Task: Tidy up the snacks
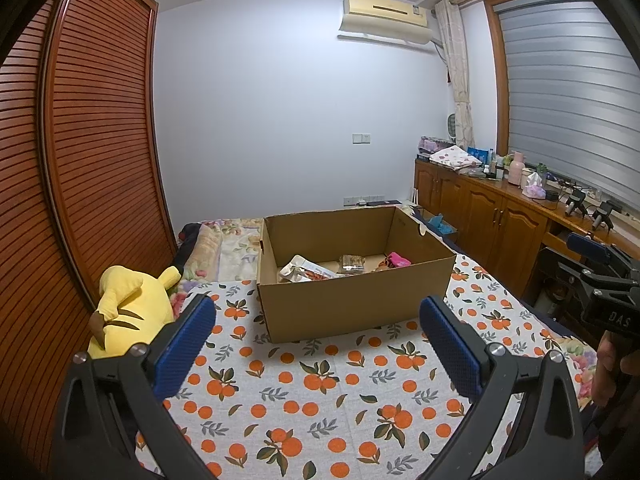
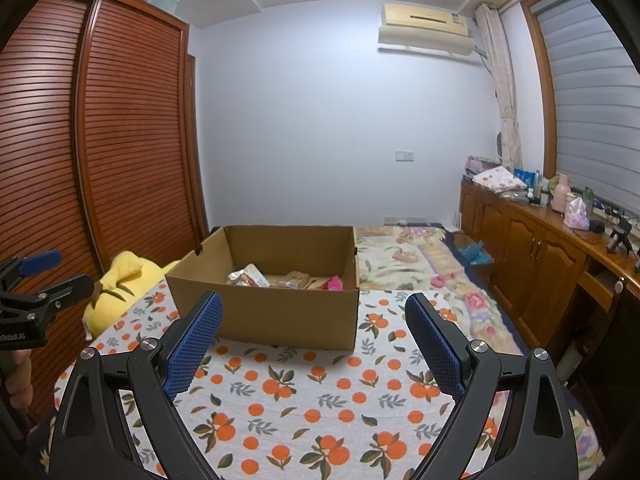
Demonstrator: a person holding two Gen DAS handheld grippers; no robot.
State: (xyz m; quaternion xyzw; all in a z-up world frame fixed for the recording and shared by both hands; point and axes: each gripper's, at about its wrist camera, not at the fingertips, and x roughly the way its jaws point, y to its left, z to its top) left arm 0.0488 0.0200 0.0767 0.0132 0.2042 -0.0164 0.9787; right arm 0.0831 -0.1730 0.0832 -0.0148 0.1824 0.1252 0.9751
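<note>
An open cardboard box [image 1: 352,296] [image 2: 280,312] stands on a bed with an orange-print cloth [image 1: 320,392] [image 2: 312,392]. Inside lie several snack packets: a white and silver one [image 1: 298,270] [image 2: 246,275], a brown one [image 1: 352,263] [image 2: 298,279] and a pink one [image 1: 398,259] [image 2: 334,283]. My left gripper [image 1: 316,320] is open and empty, held above the cloth in front of the box. My right gripper [image 2: 314,316] is open and empty, also in front of the box. The right gripper also shows in the left wrist view [image 1: 600,276], and the left gripper in the right wrist view [image 2: 36,280].
A yellow plush toy [image 1: 128,304] [image 2: 120,288] lies left of the box against a slatted wooden wardrobe [image 1: 80,160] [image 2: 100,140]. A wooden sideboard [image 1: 492,208] [image 2: 540,248] with bottles and clutter runs along the right. A floral quilt [image 2: 420,264] lies behind the box.
</note>
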